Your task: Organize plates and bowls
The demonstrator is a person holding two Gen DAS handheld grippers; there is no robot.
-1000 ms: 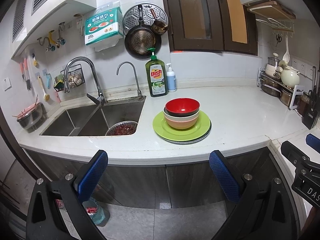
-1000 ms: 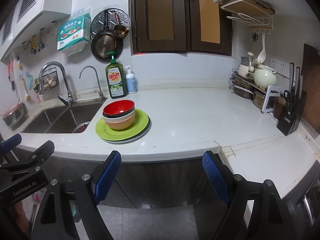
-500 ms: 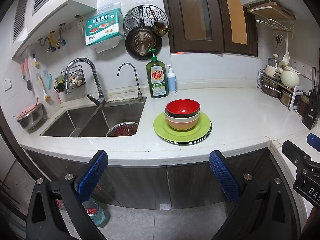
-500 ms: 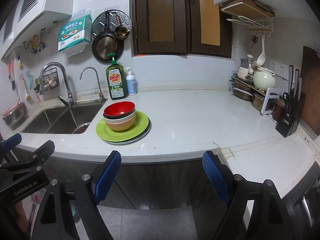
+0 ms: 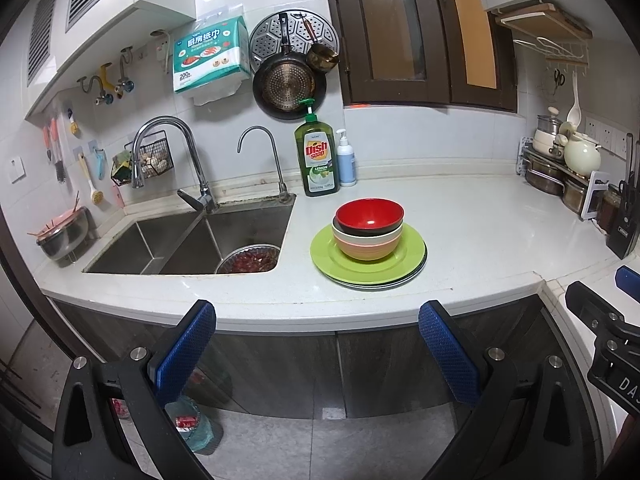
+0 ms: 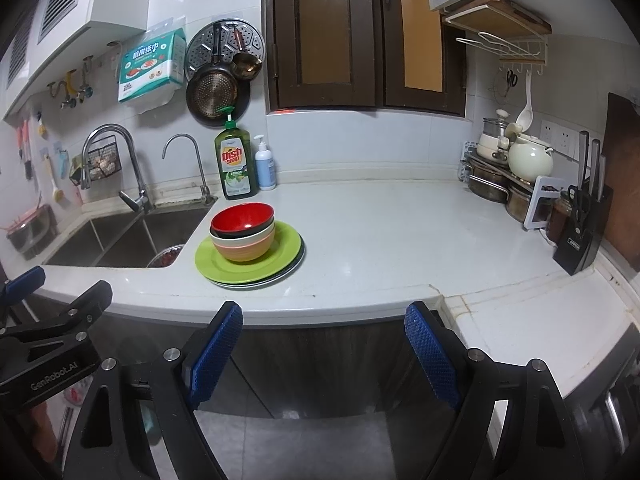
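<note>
Both left claw (image 5: 316,336) and right claw (image 6: 322,338) gape wide, empty, short of tabletop (image 5: 480,232); nested bowls (image 5: 367,228) sit on stacked plates (image 5: 408,264).

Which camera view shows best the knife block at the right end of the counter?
The right wrist view: the knife block stands whole there, with its knife handles and scissors visible above it. In the left wrist view the knife block sits at the picture's right edge, squeezed and partly cut off.

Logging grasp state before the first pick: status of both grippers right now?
Left gripper: open, holding nothing, short of the counter edge.
Right gripper: open, holding nothing, also short of the counter edge.
</note>
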